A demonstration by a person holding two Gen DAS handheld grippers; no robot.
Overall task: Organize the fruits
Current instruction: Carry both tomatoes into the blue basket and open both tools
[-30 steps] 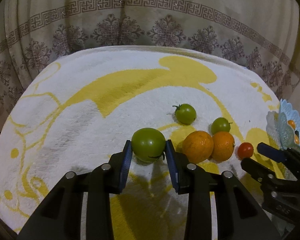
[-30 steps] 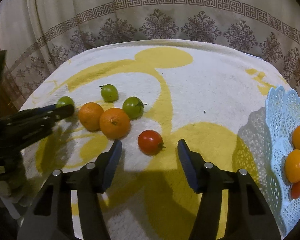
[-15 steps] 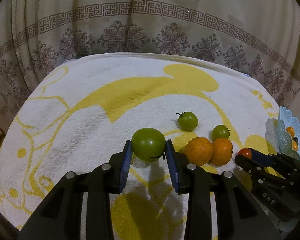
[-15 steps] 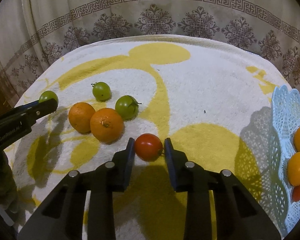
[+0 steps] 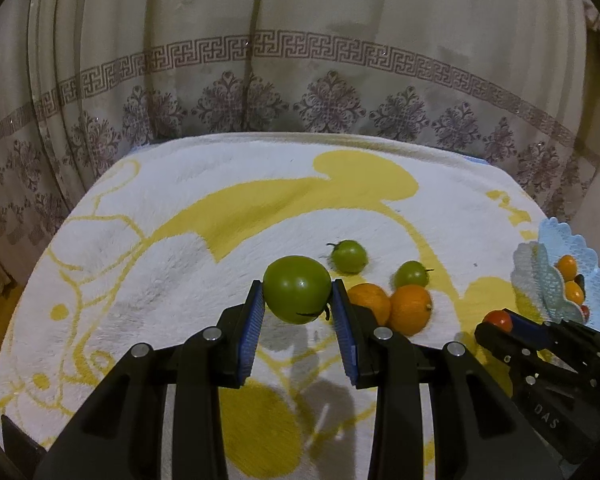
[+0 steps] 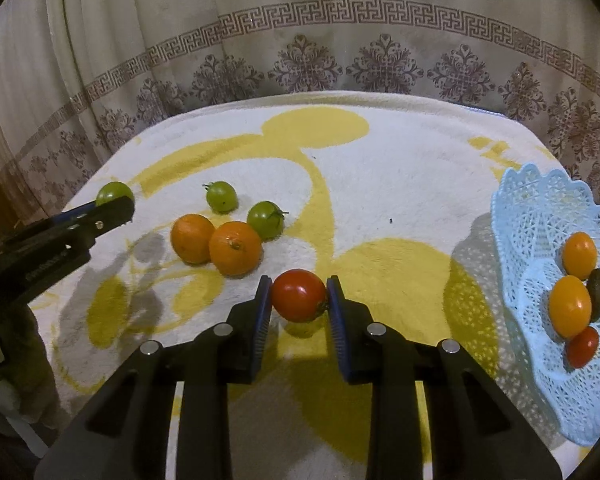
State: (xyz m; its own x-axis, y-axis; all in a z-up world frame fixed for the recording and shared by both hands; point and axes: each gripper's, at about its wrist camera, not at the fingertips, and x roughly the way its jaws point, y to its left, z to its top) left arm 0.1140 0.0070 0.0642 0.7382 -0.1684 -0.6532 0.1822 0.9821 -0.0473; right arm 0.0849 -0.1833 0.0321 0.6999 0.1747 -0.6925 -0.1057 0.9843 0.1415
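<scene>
Light blue lace-pattern basket [image 6: 540, 216] is sitting at the right edge of the tabletop [image 6: 400, 160], which is covered by a white and yellow fuzzy cloth. Inside the basket: two orange-yellow fruits [image 6: 570, 306], one behind the other, a small red tomato [image 6: 582, 346] nearest the camera, and a dark green item [image 6: 597, 289] wedged at the right of the orange ones, too hidden to identify.

Right claw [image 6: 299, 296] is gripping a red tomato [image 6: 298, 294] between its blue pads, left of the basket and apart from it, jaws having just been closing on it. Left claw [image 5: 298, 290] is gripping a large green tomato [image 5: 296, 288], pads pressing both sides, at the left of the fruit group.

On the cloth between the claws: two oranges [image 6: 216, 242] touching each other, a small green tomato [image 6: 265, 219] just behind the right orange, another green tomato [image 6: 221, 196] farther back and left. Patterned curtain [image 6: 300, 40] is hanging behind the tabletop.
</scene>
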